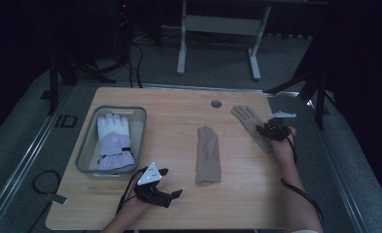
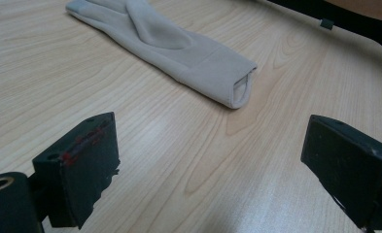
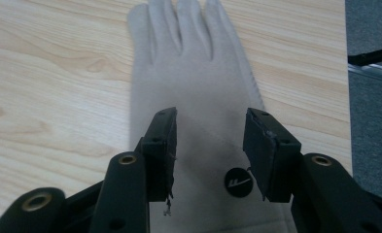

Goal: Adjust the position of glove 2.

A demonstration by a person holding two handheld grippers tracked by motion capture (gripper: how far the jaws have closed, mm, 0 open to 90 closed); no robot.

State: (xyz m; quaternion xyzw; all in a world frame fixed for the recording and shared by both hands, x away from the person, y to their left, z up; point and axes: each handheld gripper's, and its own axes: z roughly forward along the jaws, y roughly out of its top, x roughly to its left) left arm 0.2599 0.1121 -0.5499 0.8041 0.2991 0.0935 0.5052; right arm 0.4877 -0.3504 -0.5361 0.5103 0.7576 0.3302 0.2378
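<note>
1. A beige knit glove lies flat on the table's far right part, fingers pointing away from the right gripper, whose two black jaws stand partly apart above its back, one to either side of the midline; whether the pads touch the cloth cannot be told.
2. The fabric is soft, smooth and matte, with four slim fingers side by side, a stitched seam down one edge and a small round black badge near the cuff, just below the gap between the jaws.
3. In the high view the right gripper sits over that glove's cuff end.
4. A second beige glove, same cloth, lies flat at mid-table, well left of the right gripper; its open cuff faces the left gripper, whose blocky jaws stand wide apart over bare wood with nothing between them.
5. The left gripper rests near the table's front edge.
6. A padded white glove lies in a clear, rounded plastic bin, just beyond the left gripper.
7. Count: three gloves, one bin, two grippers, one pale wood-grain table.
</note>
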